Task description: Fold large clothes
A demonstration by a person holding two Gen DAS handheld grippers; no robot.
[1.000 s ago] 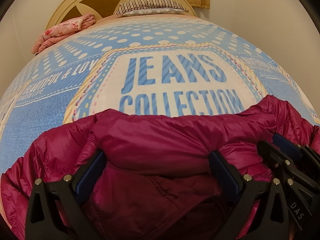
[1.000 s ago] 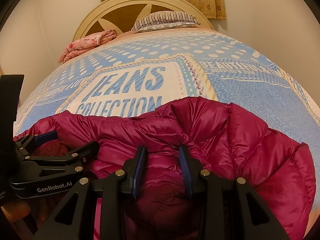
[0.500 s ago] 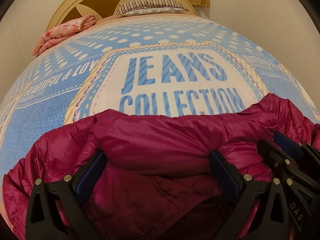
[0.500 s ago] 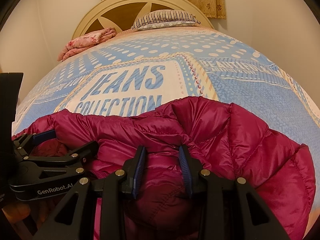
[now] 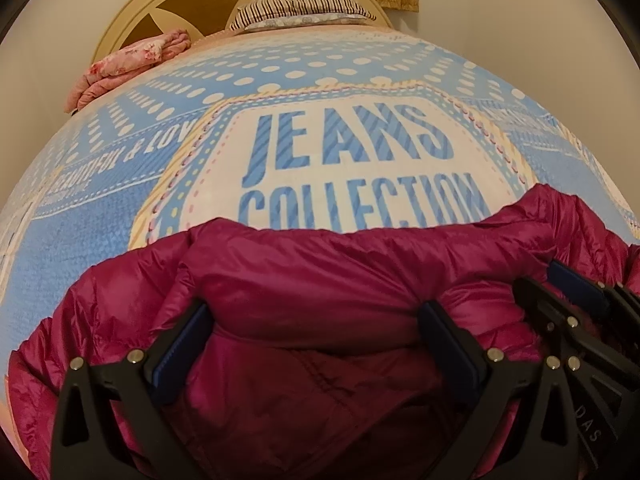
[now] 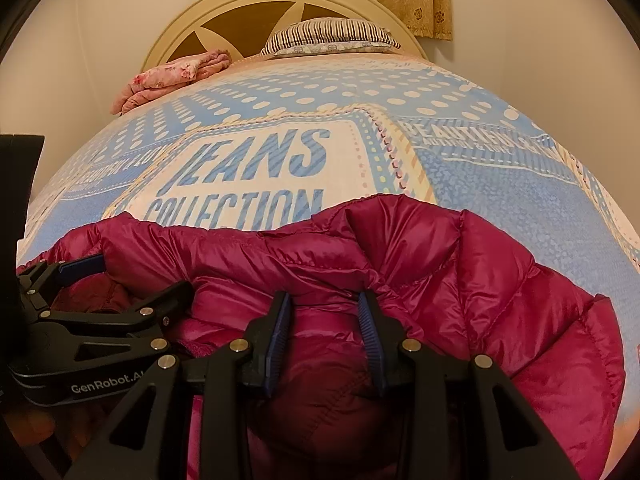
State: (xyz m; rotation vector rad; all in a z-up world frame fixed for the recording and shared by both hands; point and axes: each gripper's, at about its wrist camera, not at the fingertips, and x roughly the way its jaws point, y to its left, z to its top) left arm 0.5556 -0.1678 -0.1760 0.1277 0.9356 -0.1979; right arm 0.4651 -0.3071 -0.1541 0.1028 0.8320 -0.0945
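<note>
A magenta puffer jacket (image 5: 320, 280) lies bunched at the near end of the bed, on the blue "JEANS COLLECTION" bedspread (image 5: 80, 240). My left gripper (image 5: 314, 320) is open wide, its fingers sunk into the jacket with a thick roll of it between them. In the right wrist view the jacket (image 6: 500, 280) spreads out to the right. There my right gripper (image 6: 324, 312) is shut on a puffy fold of it, and the fabric wrinkles at the pads. The left gripper (image 6: 132, 276) sits close beside it on the left. The right gripper (image 5: 560, 292) shows at the right edge of the left wrist view.
At the head of the bed a striped pillow (image 6: 332, 34) rests against the cream headboard (image 6: 180, 28). A folded pink blanket (image 6: 172, 76) lies to its left. The bedspread (image 6: 520, 184) stretches bare beyond the jacket. Walls run close along both sides of the bed.
</note>
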